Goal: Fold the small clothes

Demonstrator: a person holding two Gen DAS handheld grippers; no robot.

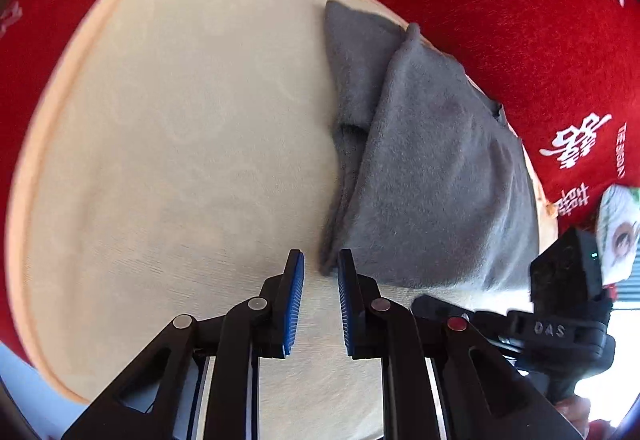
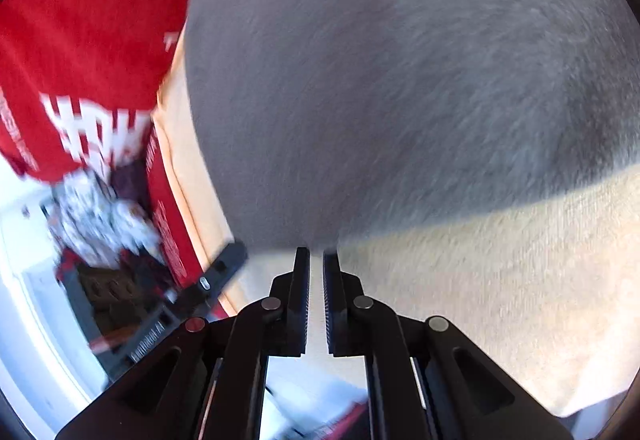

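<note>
A grey fleece garment (image 1: 432,168) lies folded on a cream cloth (image 1: 180,144), with a second layer showing along its left side. My left gripper (image 1: 320,260) is open a little, its blue pads either side of the garment's near corner, touching nothing. In the right wrist view the grey garment (image 2: 400,80) fills most of the frame, very close. My right gripper (image 2: 317,252) has its jaws nearly together with a thin gap, at the garment's near edge, nothing visibly between them. The right gripper's body (image 1: 568,280) shows at the right of the left wrist view.
The cream cloth (image 2: 500,300) lies over a red cover with white lettering (image 1: 500,0). The red cover (image 2: 80,60) also shows at the left of the right wrist view. Blurred clutter and a white frame (image 2: 100,240) lie beyond the table's left edge.
</note>
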